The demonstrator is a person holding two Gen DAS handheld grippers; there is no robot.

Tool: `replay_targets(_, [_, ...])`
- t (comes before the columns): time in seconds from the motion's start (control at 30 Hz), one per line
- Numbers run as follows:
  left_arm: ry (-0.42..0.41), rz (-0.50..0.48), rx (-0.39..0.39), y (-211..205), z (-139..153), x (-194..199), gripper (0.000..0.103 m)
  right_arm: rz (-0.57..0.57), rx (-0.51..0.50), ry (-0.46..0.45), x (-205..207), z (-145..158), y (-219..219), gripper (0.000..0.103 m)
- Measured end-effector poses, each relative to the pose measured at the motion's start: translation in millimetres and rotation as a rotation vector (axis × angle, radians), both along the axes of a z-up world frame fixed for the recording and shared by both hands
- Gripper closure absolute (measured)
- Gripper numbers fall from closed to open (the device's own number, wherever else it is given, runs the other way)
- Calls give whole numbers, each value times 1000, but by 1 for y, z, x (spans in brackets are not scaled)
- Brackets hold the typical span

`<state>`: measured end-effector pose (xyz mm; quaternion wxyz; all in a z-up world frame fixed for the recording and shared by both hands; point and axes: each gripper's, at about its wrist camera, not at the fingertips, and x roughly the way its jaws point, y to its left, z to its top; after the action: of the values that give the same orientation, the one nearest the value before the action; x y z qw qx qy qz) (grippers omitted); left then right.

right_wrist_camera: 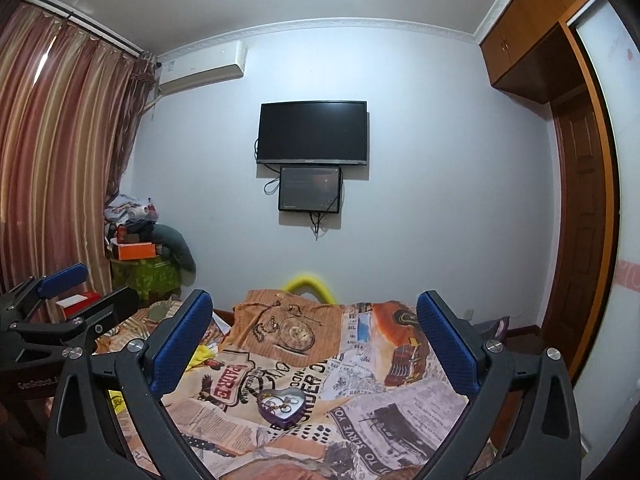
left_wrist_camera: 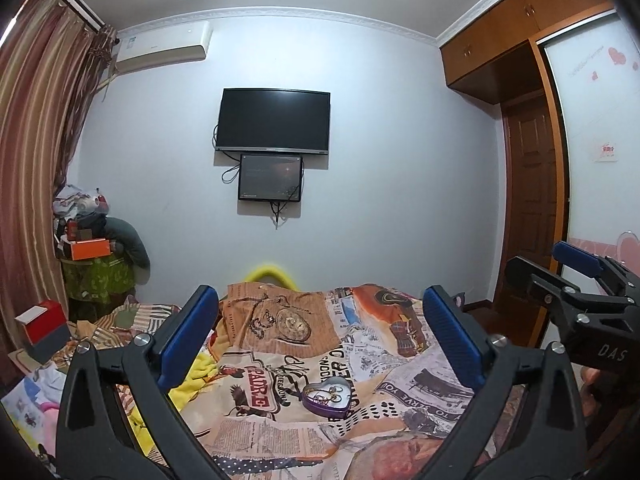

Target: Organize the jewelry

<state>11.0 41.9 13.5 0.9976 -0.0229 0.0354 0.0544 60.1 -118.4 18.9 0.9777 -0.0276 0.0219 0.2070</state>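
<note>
I have both grippers raised over a bed (left_wrist_camera: pixel 360 360) covered in a patchwork-print quilt (right_wrist_camera: pixel 360 364). My left gripper (left_wrist_camera: pixel 320 344) has its jaws wide apart and empty; my right gripper (right_wrist_camera: pixel 316 344) is spread the same way, holding nothing. A purple heart-shaped tin (left_wrist_camera: pixel 328 394) sits open on the quilt, ahead of and between both grippers, with jewelry (right_wrist_camera: pixel 280 403) lying inside it. Beyond the bed, a dark television (left_wrist_camera: pixel 274 120) hangs on the pale wall above a smaller screen (left_wrist_camera: pixel 270 178). Striped curtains (right_wrist_camera: pixel 60 152) fall on the left, a wooden wardrobe (left_wrist_camera: pixel 516 36) stands right.
</note>
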Motion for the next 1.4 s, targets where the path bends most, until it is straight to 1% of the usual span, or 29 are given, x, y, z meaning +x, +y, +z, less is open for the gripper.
replay_targets(0.4, [17, 13, 17, -6, -5, 6, 0, 1, -6, 28, -2, -5, -5, 2])
replay_targets(0.8, [28, 14, -12, 0, -6, 10, 0, 0, 7, 59, 1, -4, -9, 2])
replay_targets(1.4, [35, 3, -30, 4, -8, 14, 0, -1, 17, 68, -1, -3, -12, 2])
